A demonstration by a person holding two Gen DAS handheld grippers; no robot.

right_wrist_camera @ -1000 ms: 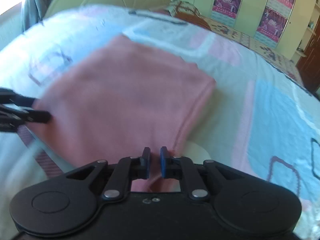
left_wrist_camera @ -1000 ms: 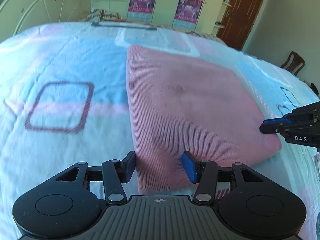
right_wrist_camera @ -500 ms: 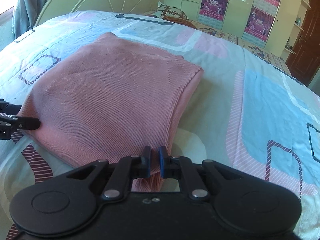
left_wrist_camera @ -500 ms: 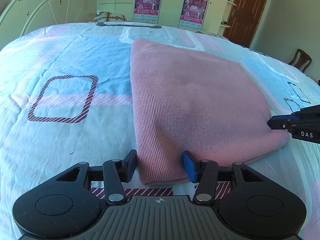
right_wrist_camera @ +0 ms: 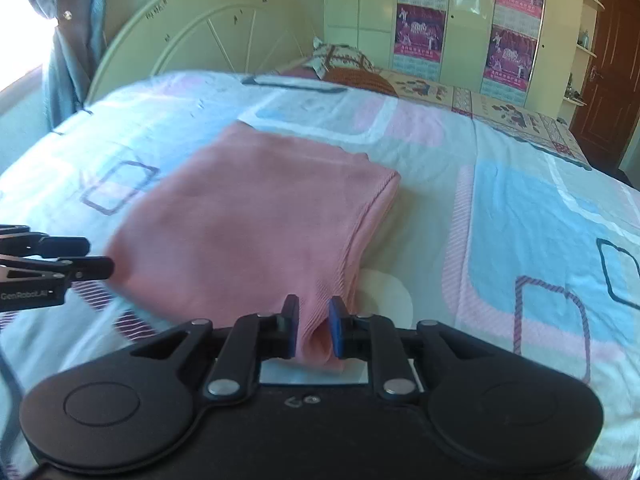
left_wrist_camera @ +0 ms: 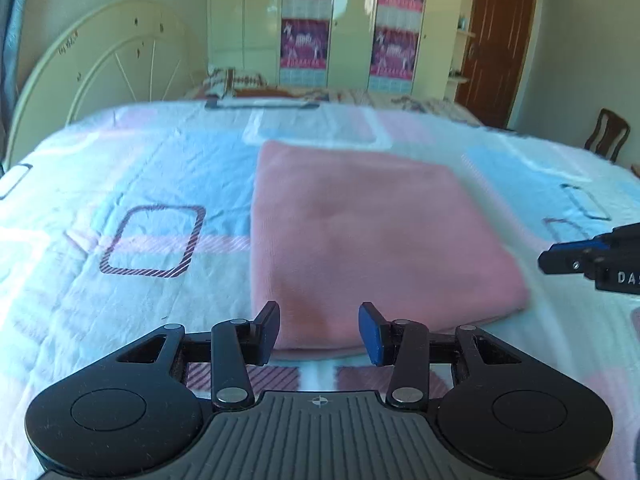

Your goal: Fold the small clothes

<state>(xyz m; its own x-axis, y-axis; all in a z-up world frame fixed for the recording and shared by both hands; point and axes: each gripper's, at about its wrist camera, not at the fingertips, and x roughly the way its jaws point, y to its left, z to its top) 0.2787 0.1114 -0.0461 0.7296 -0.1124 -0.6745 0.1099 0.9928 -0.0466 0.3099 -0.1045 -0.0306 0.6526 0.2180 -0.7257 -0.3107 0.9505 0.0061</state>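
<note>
Straight ahead of both tools, the folded pink garment (left_wrist_camera: 360, 240) lies flat on the bed (left_wrist_camera: 120, 168), its long axis running away from you toward the headboard (right_wrist_camera: 208, 32). Your left tool (left_wrist_camera: 319, 332) stands spread at the garment's near left corner, gripping nothing. Your right tool (right_wrist_camera: 313, 326) pinches the near right corner's hem, so it looks the readier for the next fold.

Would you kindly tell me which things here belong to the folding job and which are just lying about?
Job in hand:
- pink garment, folded on the bedspread
- left tongs, open
- right tongs, a little apart, with a fold of the garment between them

Lying about:
- pillow
- wooden chair
- posters on the wardrobe
</note>
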